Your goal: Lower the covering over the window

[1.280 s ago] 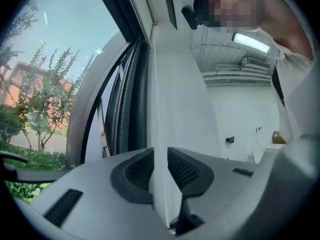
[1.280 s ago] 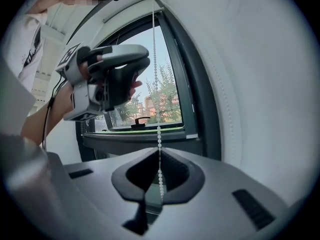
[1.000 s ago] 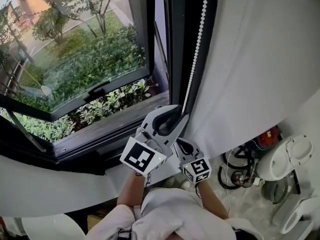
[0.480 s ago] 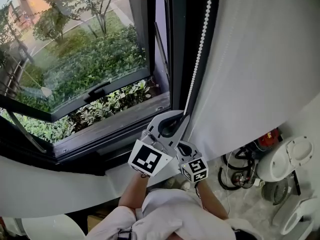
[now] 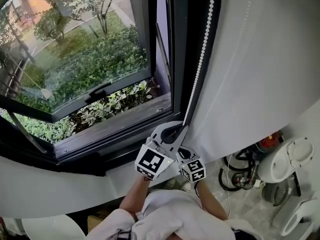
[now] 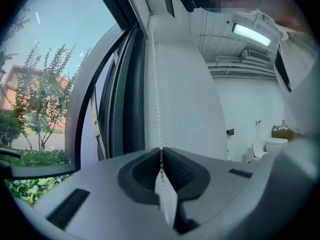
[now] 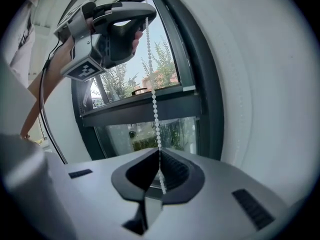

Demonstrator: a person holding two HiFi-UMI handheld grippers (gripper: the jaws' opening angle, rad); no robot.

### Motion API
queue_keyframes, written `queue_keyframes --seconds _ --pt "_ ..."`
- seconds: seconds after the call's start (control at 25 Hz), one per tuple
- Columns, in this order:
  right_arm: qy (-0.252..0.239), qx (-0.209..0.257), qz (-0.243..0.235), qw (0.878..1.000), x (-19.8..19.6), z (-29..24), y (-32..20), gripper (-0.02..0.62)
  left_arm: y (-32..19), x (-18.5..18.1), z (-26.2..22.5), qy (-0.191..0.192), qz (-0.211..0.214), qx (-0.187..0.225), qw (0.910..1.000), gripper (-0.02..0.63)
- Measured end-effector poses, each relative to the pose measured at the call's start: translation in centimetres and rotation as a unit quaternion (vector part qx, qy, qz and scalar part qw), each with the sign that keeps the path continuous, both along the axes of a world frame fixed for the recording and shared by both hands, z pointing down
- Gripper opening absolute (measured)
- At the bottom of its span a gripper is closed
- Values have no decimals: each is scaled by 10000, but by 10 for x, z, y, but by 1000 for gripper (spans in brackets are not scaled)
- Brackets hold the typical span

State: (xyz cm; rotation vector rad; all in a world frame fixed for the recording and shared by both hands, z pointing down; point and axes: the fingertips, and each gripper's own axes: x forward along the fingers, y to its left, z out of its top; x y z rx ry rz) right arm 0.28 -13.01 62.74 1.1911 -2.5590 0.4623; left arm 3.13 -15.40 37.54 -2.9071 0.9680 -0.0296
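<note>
A white bead chain hangs down the dark window frame, beside the white blind fabric. My left gripper is shut on the chain, which runs up from between its closed pads in the left gripper view. Just below it, my right gripper is also shut on the chain, with the beads pinched at its jaw tips. In the right gripper view the left gripper sits higher on the same strand. Both marker cubes face the head camera.
The tilted window sash stands open over green shrubs outside. A white sill runs below the frame. On the floor at lower right lie coiled cables and white appliances.
Both grippers have sunk down the picture along the window frame, staying one above the other on the bead chain. The left gripper now sits closer to the right one.
</note>
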Motion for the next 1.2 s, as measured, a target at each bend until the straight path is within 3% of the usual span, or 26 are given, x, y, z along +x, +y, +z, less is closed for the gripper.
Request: queue_keyframes --seconds 1.0,1.2 --pt "701 -1136 -124 9910 10 97 32 2 15 0 105 -315 -172 -849 9957 21" --pt "942 -999 -189 9903 10 98 38 11 24 1 109 -258 -135 -950 9951 21"
